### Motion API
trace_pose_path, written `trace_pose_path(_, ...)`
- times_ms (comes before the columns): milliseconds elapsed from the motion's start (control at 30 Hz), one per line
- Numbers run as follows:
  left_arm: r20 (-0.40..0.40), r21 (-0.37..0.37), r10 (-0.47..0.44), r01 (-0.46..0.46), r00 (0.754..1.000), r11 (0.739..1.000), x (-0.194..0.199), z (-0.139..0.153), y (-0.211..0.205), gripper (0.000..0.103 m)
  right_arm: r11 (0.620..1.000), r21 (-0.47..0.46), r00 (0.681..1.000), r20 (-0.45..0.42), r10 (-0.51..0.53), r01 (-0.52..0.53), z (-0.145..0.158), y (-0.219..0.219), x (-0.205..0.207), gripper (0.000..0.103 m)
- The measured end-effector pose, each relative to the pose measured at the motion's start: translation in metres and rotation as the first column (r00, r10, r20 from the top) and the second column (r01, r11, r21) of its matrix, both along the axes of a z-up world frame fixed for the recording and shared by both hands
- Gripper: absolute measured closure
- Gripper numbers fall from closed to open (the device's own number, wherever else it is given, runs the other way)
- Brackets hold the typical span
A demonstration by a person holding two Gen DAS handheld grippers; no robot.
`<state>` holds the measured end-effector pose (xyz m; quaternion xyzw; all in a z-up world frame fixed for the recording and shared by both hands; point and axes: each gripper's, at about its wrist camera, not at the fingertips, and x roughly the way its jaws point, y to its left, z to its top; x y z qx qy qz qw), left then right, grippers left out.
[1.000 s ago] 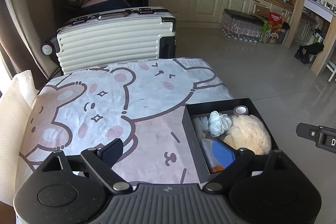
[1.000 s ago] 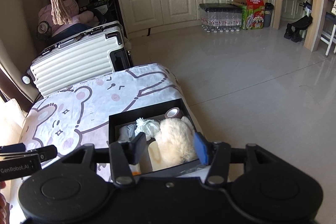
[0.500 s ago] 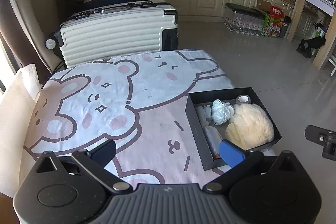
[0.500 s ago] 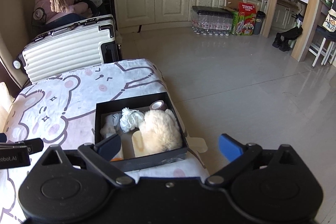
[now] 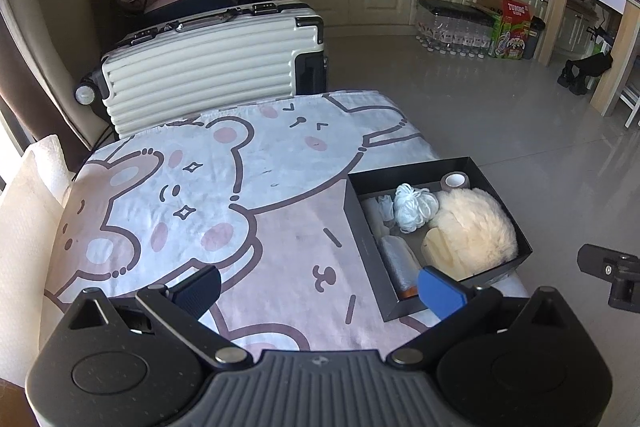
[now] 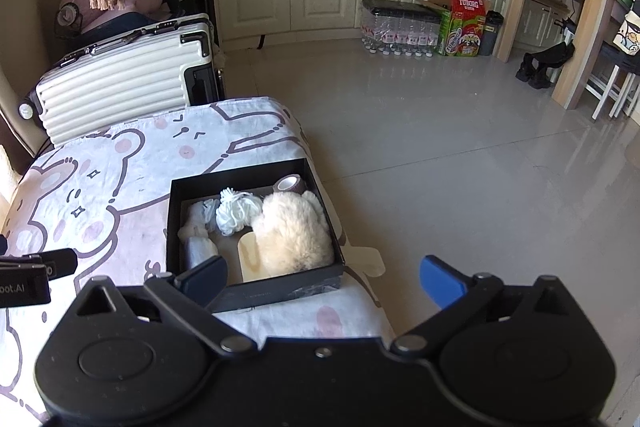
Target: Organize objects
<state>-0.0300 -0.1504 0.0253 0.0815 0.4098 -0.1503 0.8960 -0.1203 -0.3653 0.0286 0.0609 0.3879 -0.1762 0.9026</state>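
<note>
Both grippers are hanging above the near edge of a table draped in a cartoon bear cloth [image 5: 208,187], tilted down toward it. The left gripper [image 5: 320,287] is holding its fingers spread wide with nothing between them but bare cloth, its blue right finger [image 5: 440,293] showing in front of the near left corner of a black box [image 6: 256,291]. The right gripper [image 6: 322,277] is likewise standing wide apart and gripping nothing; its dark left finger [image 6: 202,277] is showing over the box's near wall, and its blue finger is hanging out past the table edge, over the grey floor [image 6: 460,167]. The box is sitting at the table's right edge, near the front corner, and the things are lying inside it: a fluffy cream toy [image 6: 294,231] filling the right half, a white ball of yarn [image 6: 236,211] just left of it, a small roll of tape [image 6: 290,183] in the far right corner, and some pale wrapped items [image 6: 196,239] along the left wall, too blurred to make out. A flat beige piece [image 6: 250,255] is lying at the toy's near left edge. A white ribbed suitcase [image 5: 208,67] is lying on its side beyond the far end of the table.
</note>
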Motion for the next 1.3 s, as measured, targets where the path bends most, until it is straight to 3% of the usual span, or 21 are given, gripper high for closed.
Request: trace_pose_path(1300, -0.004, 0.021, -0.011, 0.011, 1.0, 1.0, 0.0011, -0.0056, -0.0027, 0.0, 1.0, 0.006, 1.0, -0.004, 0.014, -0.014, -0.0017, 0.0014, 0.0037, 0.0)
